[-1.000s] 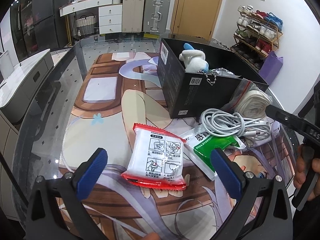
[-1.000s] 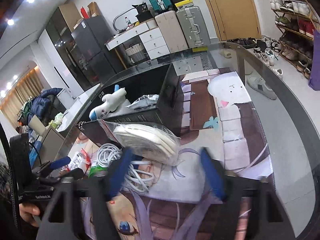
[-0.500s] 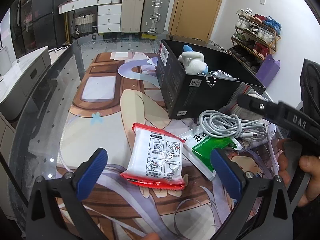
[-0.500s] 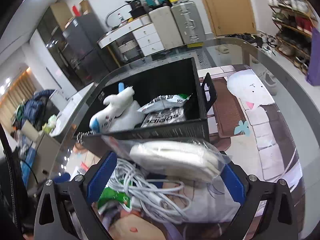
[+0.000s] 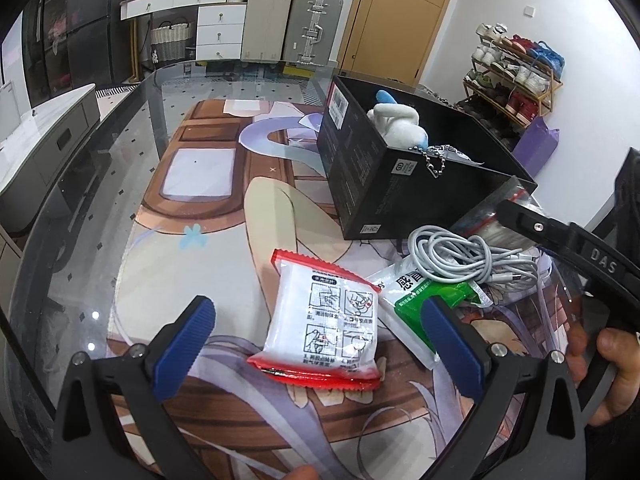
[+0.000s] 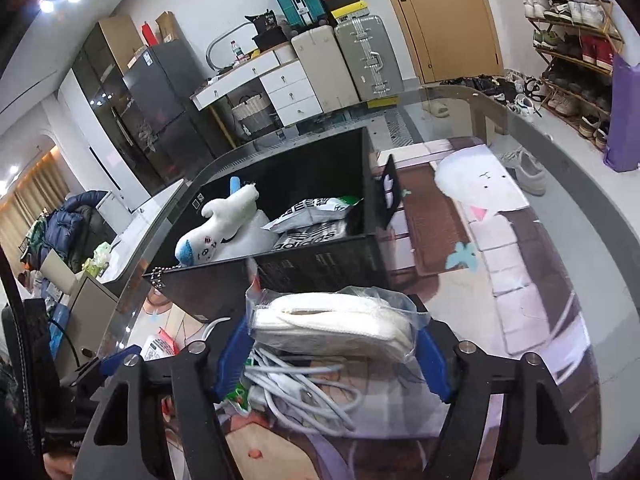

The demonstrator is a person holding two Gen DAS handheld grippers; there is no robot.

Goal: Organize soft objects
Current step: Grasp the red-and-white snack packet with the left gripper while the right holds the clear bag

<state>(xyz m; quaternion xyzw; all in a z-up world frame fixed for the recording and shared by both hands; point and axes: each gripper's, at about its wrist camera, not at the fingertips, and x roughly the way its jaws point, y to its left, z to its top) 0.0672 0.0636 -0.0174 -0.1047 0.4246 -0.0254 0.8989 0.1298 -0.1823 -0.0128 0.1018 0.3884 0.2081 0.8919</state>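
Right gripper (image 6: 332, 354) had its blue pads pressed against both ends of a clear zip bag (image 6: 334, 322) with folded white cloth inside, so it was clamped on that bag, held just above the tangle of white cables (image 6: 304, 390) and right in front of the black box (image 6: 320, 256). Inside the box sat a white plush toy (image 6: 218, 226) with blue tips, its bead chain hanging over the near wall, plus a couple of flat printed packets (image 6: 316, 216) beside it. Left gripper (image 5: 320, 346) was wide open, hovering low over the printed table mat (image 5: 192, 272), with a red-edged white pouch (image 5: 330, 322) lying between its fingers but not touching either one. A green-and-white sachet (image 5: 430, 292) lay just right of the pouch, partly under the cables.
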